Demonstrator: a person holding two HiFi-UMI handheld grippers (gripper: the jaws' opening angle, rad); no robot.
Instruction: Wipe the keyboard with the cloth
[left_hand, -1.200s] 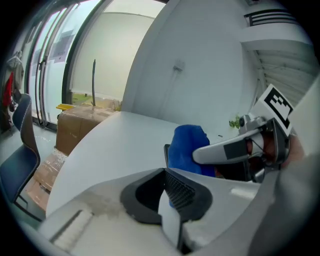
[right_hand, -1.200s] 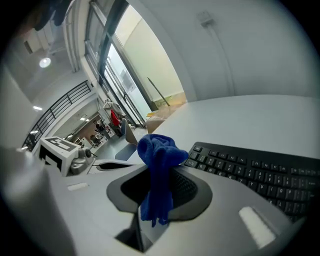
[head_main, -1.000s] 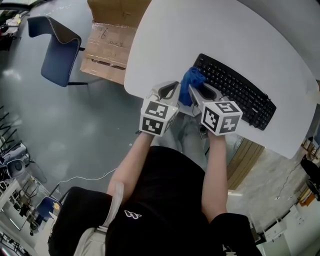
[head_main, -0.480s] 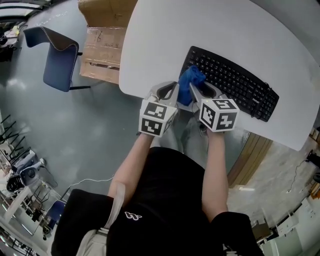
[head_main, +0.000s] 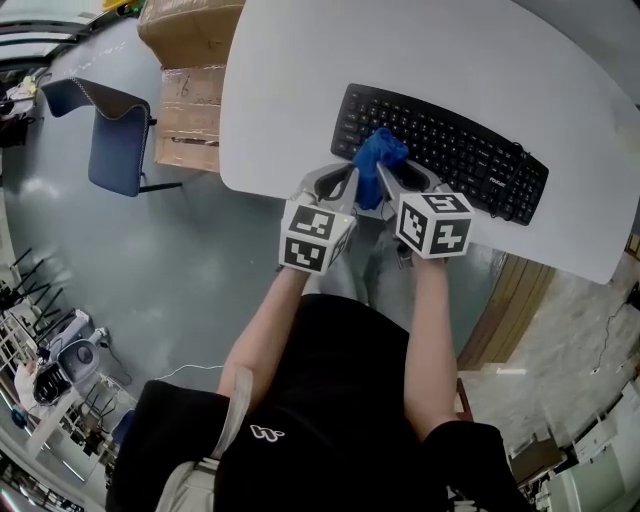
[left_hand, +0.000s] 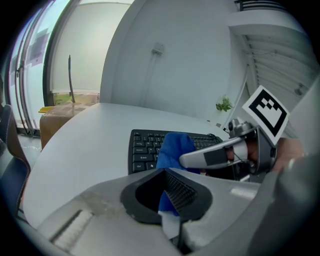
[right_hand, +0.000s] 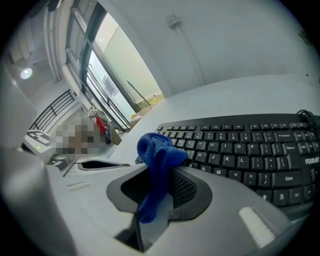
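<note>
The right gripper (right_hand: 162, 172) was clamped on the blue cloth (right_hand: 156, 150), whose bunched end rested on the near key rows of the keyboard (head_main: 470, 150). Over the last second the cloth had shifted from the keyboard's left end a little toward its middle, so the wipe seemed just begun. The left gripper (left_hand: 167, 187) sat closed and seemingly empty, just off the keyboard's near-left corner.

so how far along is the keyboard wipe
Done: the blue cloth is picked up, pinched in the right gripper and seemingly the left gripper too. In hand: it is bunched at the left end of the keyboard. Left: the sweep across the other keys, rightward.
</note>
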